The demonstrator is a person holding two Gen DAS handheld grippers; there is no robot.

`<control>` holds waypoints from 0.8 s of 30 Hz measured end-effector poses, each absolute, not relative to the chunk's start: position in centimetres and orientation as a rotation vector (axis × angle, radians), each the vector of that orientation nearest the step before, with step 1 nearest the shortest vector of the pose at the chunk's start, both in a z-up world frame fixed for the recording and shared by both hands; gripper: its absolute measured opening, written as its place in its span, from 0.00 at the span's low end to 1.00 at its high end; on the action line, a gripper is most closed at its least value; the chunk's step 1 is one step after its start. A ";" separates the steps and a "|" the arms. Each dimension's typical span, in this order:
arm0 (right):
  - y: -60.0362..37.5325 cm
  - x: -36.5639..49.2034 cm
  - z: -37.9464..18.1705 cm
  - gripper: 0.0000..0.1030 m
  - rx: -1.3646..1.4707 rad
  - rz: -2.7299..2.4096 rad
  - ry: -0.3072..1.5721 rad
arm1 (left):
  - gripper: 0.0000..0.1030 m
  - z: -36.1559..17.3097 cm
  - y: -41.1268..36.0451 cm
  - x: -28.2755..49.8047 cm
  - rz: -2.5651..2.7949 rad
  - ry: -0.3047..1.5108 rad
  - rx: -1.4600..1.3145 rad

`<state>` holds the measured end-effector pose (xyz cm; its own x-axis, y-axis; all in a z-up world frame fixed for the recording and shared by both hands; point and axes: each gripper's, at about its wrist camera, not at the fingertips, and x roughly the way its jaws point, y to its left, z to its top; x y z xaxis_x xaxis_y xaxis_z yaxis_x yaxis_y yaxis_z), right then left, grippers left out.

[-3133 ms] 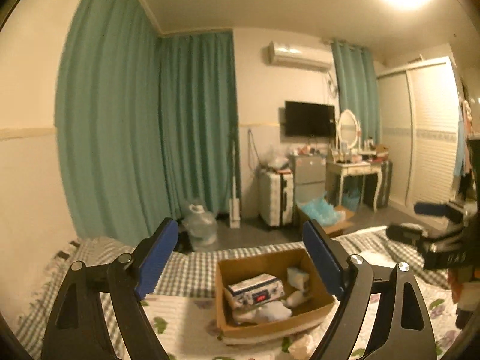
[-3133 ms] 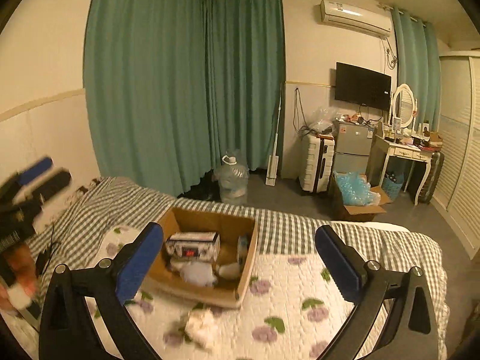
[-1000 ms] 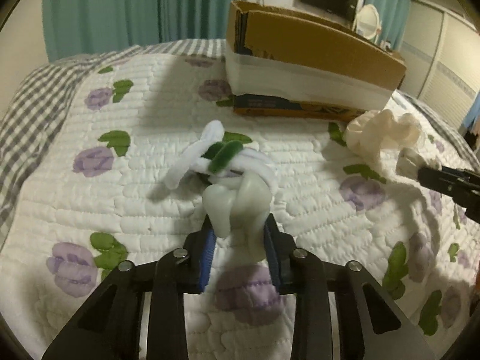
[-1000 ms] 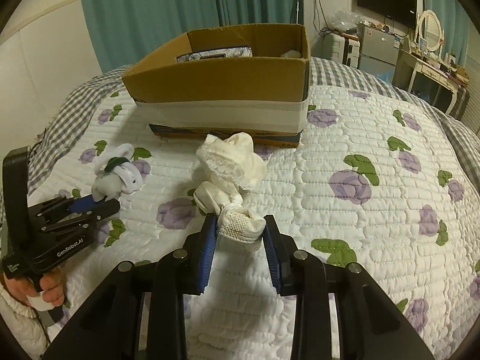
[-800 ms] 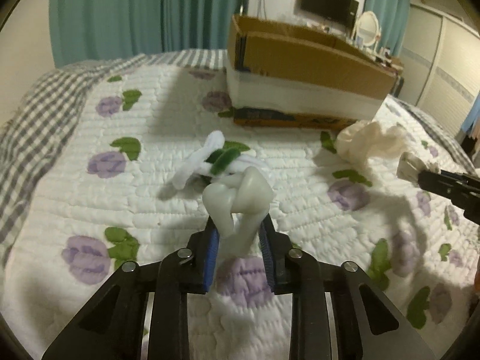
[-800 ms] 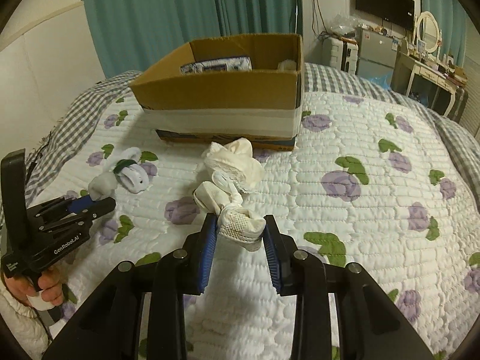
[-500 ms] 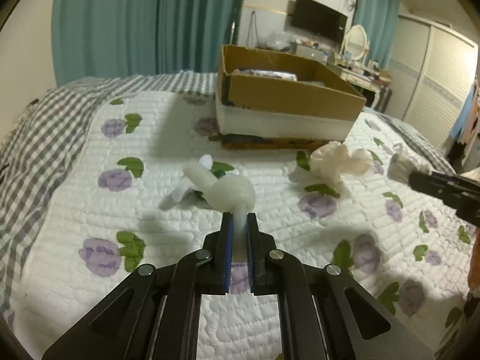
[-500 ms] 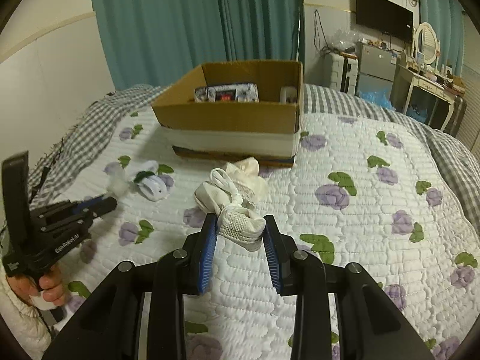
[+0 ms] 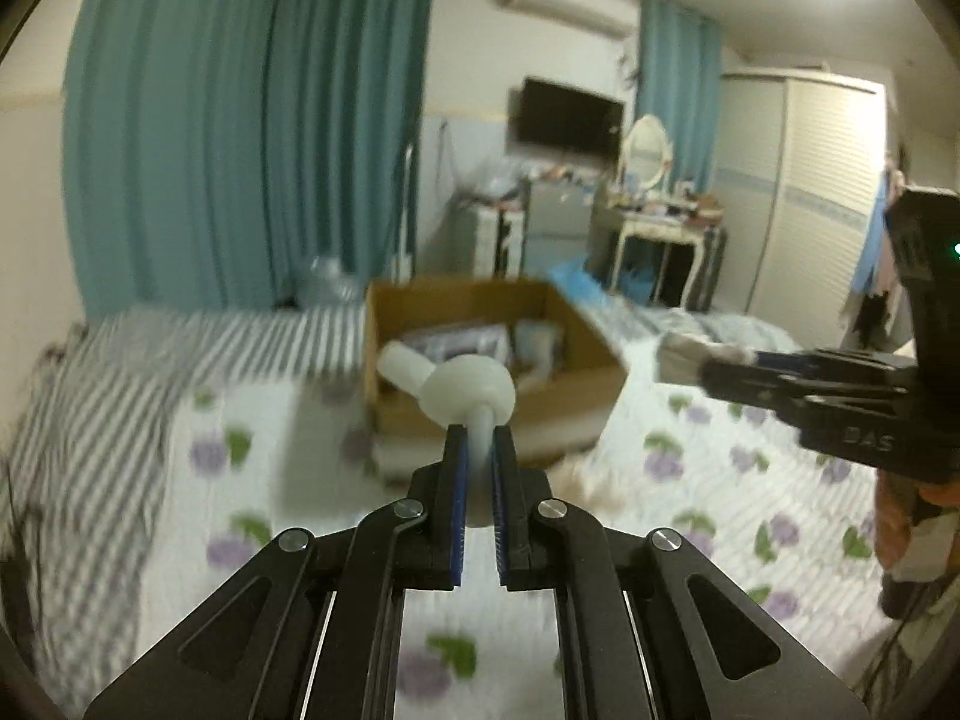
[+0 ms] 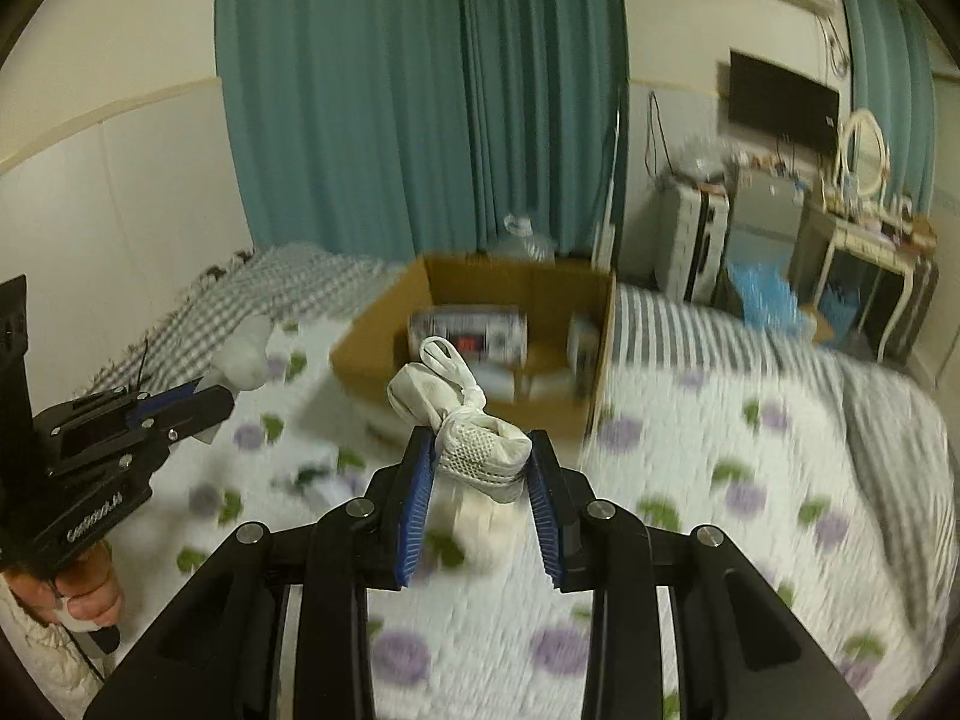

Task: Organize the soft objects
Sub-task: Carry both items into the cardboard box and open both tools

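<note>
The left gripper (image 9: 477,444) has its jaws pressed almost together on a thin part of a small white soft toy (image 9: 468,387), whose rounded body stands out just past the blue pads. The jaws have just been closing, and the toy is pinched between them. The right gripper (image 10: 480,456) is clamped on a white bundled sock (image 10: 480,447); its jaws stand wider because the bundle is thick, and a looped end of the bundle sticks out on the far side. Both things are lifted off the quilted bedspread (image 10: 750,480) and touch nothing else.

The cardboard box (image 9: 576,384) sits open on the bed, on the far side of both grippers and lower than them. In the left wrist view it lies straight ahead of the toy, a little to the right; in the right wrist view the cardboard box (image 10: 528,288) is also straight ahead, with packets already inside it. The two grippers seem about equally near to it, the left one on the left side and the right one on the right, so I judge that each should go forward and a little inward, until its load is over the open top, before the jaws spread. The pictures are blurred, so smaller details of the box contents I cannot tell.
</note>
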<state>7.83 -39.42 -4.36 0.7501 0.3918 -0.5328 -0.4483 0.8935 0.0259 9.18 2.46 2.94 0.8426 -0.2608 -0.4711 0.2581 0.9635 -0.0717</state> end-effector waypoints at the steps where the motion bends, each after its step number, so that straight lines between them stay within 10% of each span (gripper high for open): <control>1: -39.2 8.8 -3.5 0.30 -0.111 0.460 0.544 | 0.06 3.7 2.1 9.7 -0.283 0.480 0.003; 16: -36.4 24.0 -6.5 0.31 -0.078 0.446 0.643 | 0.15 -0.1 -0.4 25.3 -0.283 0.574 0.070; 20: -37.0 25.3 -7.7 0.74 -0.066 0.427 0.616 | 0.45 -1.8 0.1 27.3 -0.243 0.610 0.065; 24: -38.0 25.1 -7.6 0.78 -0.034 0.423 0.603 | 0.60 -1.6 0.2 27.5 -0.181 0.564 0.073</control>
<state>25.13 -38.00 -7.60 0.7409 0.3760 -0.5565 -0.3956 0.9139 0.0909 27.48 0.18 -1.63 0.8298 -0.1509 -0.5373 0.1907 0.9815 0.0189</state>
